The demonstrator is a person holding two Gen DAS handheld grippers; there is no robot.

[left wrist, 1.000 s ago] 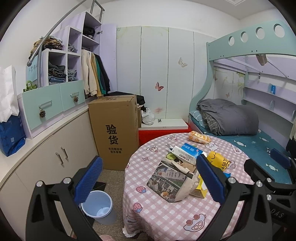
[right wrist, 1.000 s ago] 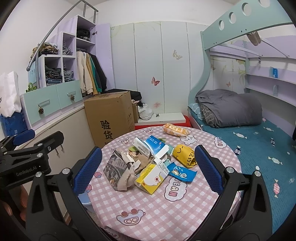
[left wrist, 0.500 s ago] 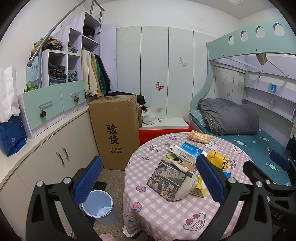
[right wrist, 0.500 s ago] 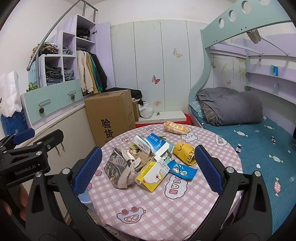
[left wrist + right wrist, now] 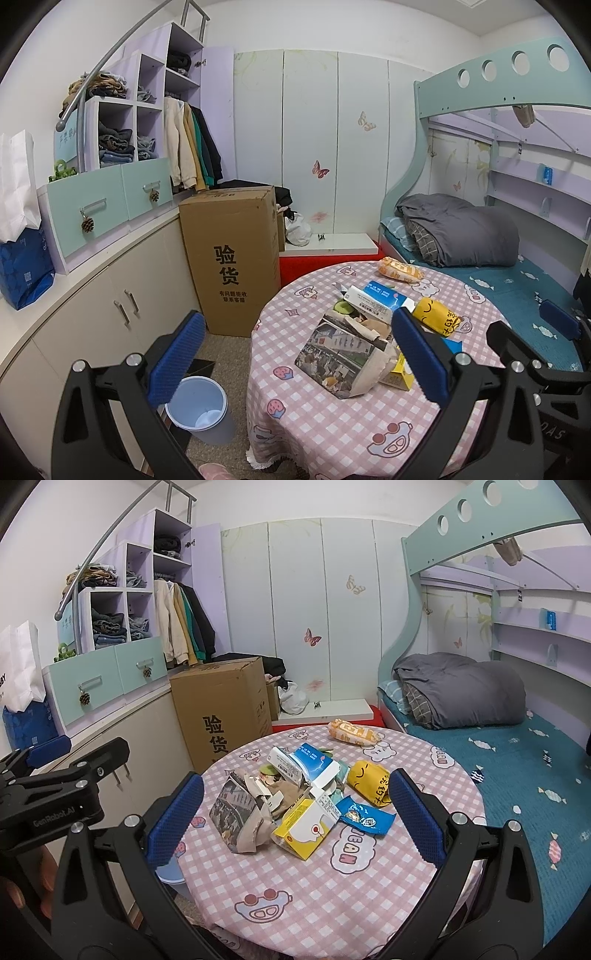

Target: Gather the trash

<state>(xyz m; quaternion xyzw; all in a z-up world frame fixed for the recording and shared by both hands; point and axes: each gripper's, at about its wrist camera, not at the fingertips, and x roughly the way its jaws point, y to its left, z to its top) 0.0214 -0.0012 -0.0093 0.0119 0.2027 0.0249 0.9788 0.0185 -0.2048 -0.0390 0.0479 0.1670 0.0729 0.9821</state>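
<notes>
A pile of trash lies on the round table with the pink checked cloth (image 5: 332,897). It holds a crumpled printed paper bag (image 5: 240,812) (image 5: 343,354), a yellow carton (image 5: 306,827), a blue wrapper (image 5: 365,818), a yellow smiley packet (image 5: 369,781) (image 5: 437,315) and a blue-white carton (image 5: 306,764) (image 5: 373,297). An orange snack bag (image 5: 352,733) lies apart at the far edge. A pale blue bin (image 5: 201,410) stands on the floor left of the table. My left gripper (image 5: 297,356) hovers open over the table's left edge. My right gripper (image 5: 295,818) is open, short of the pile.
A tall cardboard box (image 5: 236,258) stands behind the bin, against low cabinets (image 5: 92,295). A bunk bed with a grey duvet (image 5: 461,232) borders the table on the right. A hand (image 5: 22,886) holds the left gripper's handle.
Both grippers stay open and have barely shifted. In the right wrist view the pile sits slightly higher in the picture than before.
</notes>
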